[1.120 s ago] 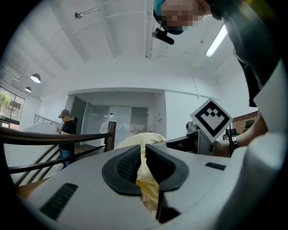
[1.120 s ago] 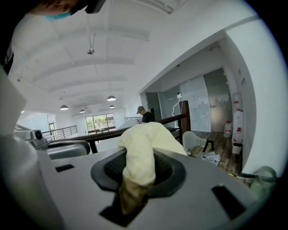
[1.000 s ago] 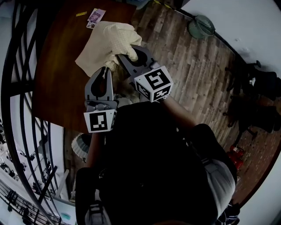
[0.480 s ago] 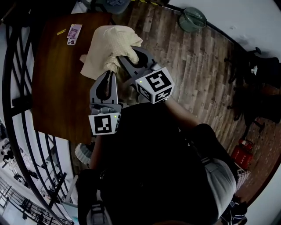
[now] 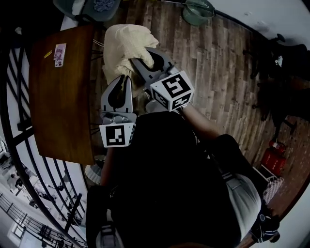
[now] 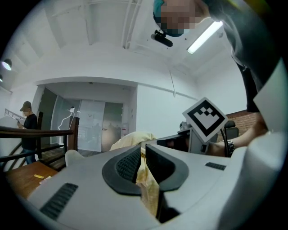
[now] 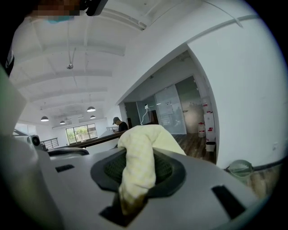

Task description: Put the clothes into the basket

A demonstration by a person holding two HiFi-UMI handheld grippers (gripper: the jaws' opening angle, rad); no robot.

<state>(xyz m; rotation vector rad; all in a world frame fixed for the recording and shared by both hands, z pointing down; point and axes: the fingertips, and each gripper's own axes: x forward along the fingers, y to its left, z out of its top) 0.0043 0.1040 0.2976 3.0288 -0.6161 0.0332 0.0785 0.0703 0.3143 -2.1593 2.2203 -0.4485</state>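
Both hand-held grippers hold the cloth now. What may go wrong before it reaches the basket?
1. The left hand-held gripper pinches only a thin edge of the cloth; it may slip out.
2. The loose bulk of the cloth hangs near the table corner and might snag.
3. The basket stands apart; a dropped cloth would likely land on the floor.

Both grippers out ahead of torso, side by side, roughly level. Left gripper (image 5: 124, 80) fingers pinch cloth (image 5: 127, 43). Right gripper (image 5: 135, 63) fingers clamp a thicker fold, seemingly the same cloth.
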